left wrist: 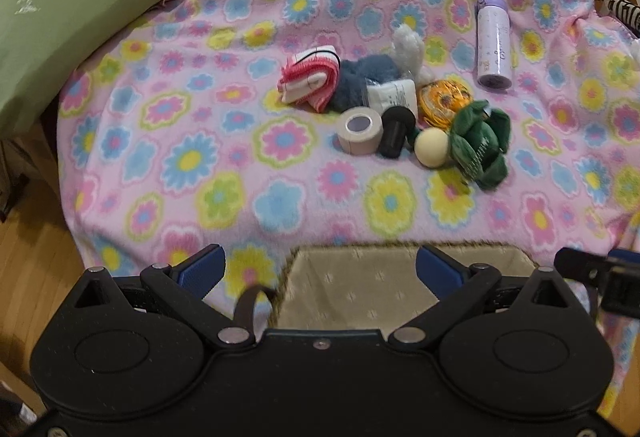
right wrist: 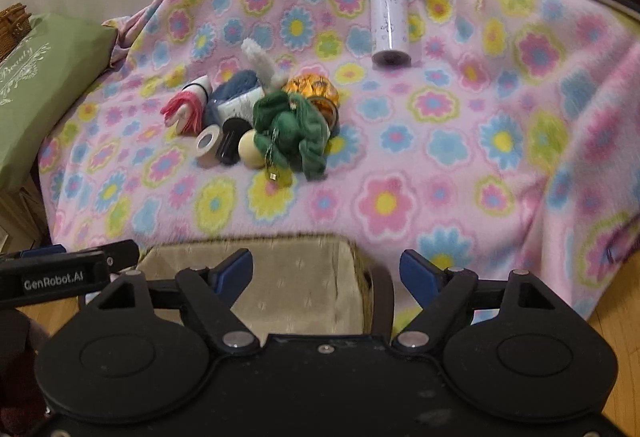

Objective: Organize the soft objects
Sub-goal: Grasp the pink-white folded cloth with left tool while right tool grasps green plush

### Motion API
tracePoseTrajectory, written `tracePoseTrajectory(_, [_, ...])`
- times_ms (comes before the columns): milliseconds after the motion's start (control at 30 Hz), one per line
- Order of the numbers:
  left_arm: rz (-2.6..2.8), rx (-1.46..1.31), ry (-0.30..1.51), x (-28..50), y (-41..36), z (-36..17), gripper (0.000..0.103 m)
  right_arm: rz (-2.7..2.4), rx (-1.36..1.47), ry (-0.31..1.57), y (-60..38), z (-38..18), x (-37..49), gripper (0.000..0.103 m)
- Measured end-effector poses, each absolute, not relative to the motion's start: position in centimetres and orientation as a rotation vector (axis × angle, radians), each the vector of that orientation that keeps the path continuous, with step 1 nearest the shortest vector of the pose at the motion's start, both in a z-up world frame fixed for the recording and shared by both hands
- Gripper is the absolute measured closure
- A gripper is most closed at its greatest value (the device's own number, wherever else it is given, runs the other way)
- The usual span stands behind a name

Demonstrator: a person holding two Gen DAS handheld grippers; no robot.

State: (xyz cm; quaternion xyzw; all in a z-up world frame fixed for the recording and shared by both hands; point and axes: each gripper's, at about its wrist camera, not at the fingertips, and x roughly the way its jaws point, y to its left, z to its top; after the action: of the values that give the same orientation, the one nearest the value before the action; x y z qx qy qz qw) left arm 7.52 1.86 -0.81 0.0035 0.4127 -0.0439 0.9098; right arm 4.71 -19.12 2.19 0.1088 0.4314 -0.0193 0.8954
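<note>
Blue-padded fingers (left wrist: 204, 269) of the left gripper (left wrist: 320, 271) stood wide apart in the left wrist view, with nothing pressed between them. They hung over the near edge of a pink fleece blanket printed with flowers (left wrist: 192, 141) and over a beige fabric-lined basket with a woven rim (left wrist: 360, 289), whose dark strap (left wrist: 246, 307) curved up at its left side. Farther off, right of centre on the blanket, lay a small heap of things: a pink and white folded cloth (left wrist: 308, 79), a blue fluffy piece (left wrist: 364, 81) behind it with a white fuzzy piece (left wrist: 408, 47) at its far side, a white packet (left wrist: 394, 97), a roll of beige tape (left wrist: 358, 129), a black cylinder (left wrist: 396, 131), a cream ball (left wrist: 432, 147), an orange crinkled bundle (left wrist: 442, 99) and a dark green plush toy (left wrist: 480, 143) at the right end. A lilac bottle with a purple cap (left wrist: 494, 41) lay well apart to the far right. A green pillow with white lettering (left wrist: 60, 21) sat at the far left. Part of the right gripper (left wrist: 600, 273) showed at the right edge.

Seen from the right wrist, the right gripper (right wrist: 326, 271) had its blue pads (right wrist: 418, 273) moderately apart, empty, above the same basket (right wrist: 288, 277) and its right rim. The heap lay left of centre, the green plush toy (right wrist: 292, 129) nearest, touching the cream ball (right wrist: 250, 147); the tape roll (right wrist: 208, 145) and the pink cloth (right wrist: 186, 109) lay to its left. The lilac bottle (right wrist: 388, 19) lay beyond, and the green pillow (right wrist: 44, 85) at the left edge. The left gripper (right wrist: 60, 273) entered at the near left.
</note>
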Motion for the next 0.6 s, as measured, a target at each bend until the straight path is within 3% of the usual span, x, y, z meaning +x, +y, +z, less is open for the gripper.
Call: tracePoseTrajectory(600, [-0.116, 0.045, 0.854, 16.2, 2.6, -3.2, 0.004, 0.003, 0.173, 0.912, -17.8, -0.1, 16.2, 0.022])
